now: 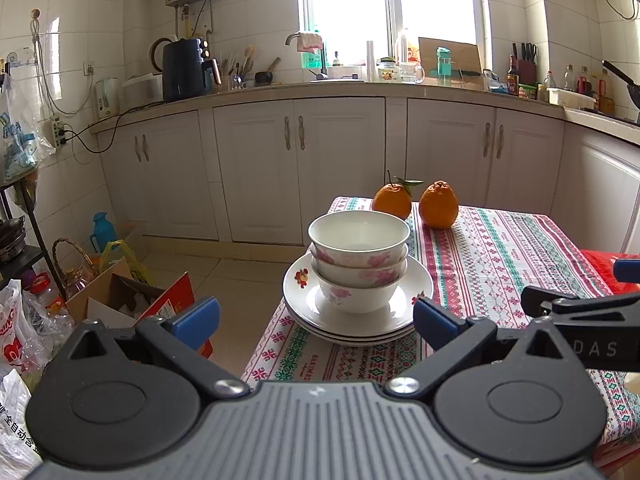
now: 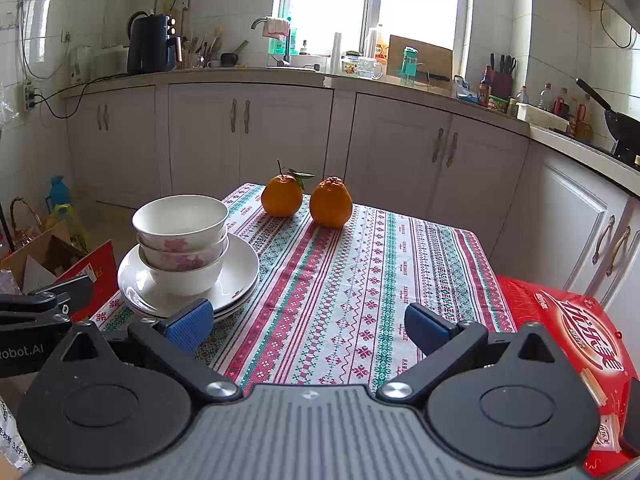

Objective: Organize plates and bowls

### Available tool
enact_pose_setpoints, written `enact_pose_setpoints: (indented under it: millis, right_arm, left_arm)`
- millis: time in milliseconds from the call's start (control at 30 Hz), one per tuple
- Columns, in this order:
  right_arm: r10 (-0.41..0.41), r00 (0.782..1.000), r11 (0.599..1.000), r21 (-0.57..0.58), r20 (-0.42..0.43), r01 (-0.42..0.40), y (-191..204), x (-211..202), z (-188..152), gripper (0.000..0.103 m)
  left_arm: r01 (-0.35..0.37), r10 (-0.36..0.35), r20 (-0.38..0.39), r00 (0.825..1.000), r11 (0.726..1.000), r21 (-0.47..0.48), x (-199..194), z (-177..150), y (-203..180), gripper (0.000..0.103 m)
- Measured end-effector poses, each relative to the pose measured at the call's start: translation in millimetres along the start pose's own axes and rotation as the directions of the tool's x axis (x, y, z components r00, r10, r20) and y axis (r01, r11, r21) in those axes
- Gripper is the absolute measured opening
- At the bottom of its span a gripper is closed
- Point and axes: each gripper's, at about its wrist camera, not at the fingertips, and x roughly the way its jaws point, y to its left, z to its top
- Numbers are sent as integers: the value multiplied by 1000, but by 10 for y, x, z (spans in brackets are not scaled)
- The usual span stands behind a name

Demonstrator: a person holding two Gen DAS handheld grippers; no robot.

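Kitchen cabinets behind, striped tablecloth up front: at its left edge, three nested bowls sit on what looks like three stacked plates, two oranges beyond; left gripper spread wide, empty; right gripper likewise.

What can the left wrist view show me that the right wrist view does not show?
Only the left wrist view: the red flower print on the top plate's rim, a wall socket with a plug, and the right gripper's arm at the right edge.
Only the right wrist view: the whole red package by the table's right side, and the wok on the stove.
Both: three nested bowls on stacked plates, two oranges behind them, the patterned tablecloth, and an open gripper, left and right, holding nothing.
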Motion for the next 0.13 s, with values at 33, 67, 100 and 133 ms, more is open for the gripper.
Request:
enact_pose_setpoints:
  millis: [33,67,100,133]
  right_arm:
    - [0,1000,1000,0,1,0,0,0,0,103]
    - [1,1000,1000,1,1,-1,0,0,0,103]
    - [0,1000,1000,0,-1,0,3,3,0,103]
    - [-1,1000,1000,-2,-1,1,5,4,1,103]
  left_arm:
    - [0,0,1,1000,1000,0,0,0,-1,102]
    - [1,-1,1,1000,1000,2,1,1,-2,102]
    - [1,-1,-1,1000,1000,3,6,3,-4,102]
    - [2,-2,-1,1000,1000,4,8,3,-5,102]
